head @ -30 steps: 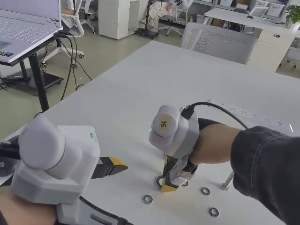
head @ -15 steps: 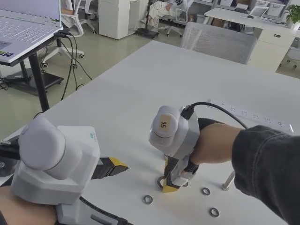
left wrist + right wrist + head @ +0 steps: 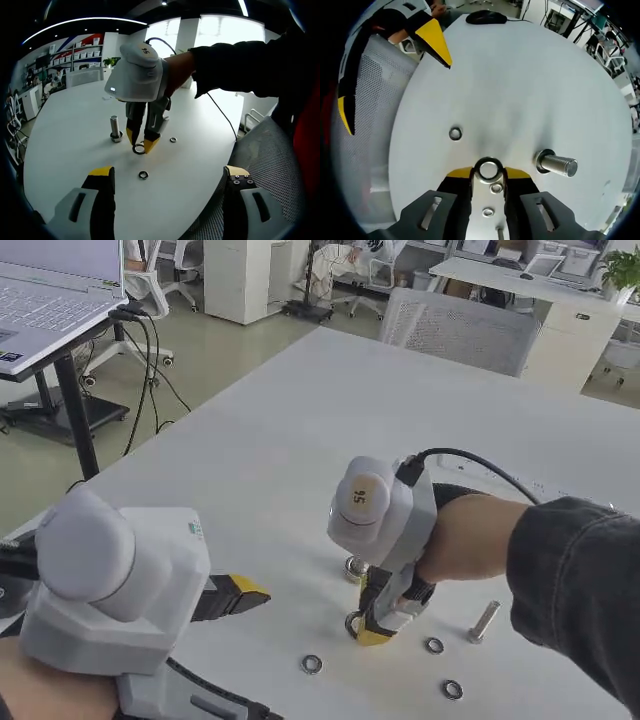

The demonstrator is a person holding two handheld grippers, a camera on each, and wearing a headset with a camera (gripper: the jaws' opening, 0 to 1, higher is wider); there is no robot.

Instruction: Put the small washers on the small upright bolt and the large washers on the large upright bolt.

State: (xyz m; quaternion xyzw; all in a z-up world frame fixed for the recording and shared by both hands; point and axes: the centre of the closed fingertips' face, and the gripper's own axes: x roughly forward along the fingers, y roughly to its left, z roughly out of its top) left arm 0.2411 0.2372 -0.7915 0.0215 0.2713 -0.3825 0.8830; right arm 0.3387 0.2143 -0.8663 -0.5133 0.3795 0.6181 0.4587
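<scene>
The right tool (image 3: 366,629) hides most of the large upright bolt (image 3: 354,567).

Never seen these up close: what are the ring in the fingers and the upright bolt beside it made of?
The washer looks like bare steel: silvery with a shiny rim. The large bolt seems metal too, grey with glinting threads. Exact alloy unclear.

laptop (image 3: 45,295), mesh chair (image 3: 460,330), white table (image 3: 300,420)

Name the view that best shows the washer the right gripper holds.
Right gripper view: the large washer sits face-on, close, between the yellow fingers. The left gripper view shows it small; the head view, partly hidden by those fingers.
</scene>
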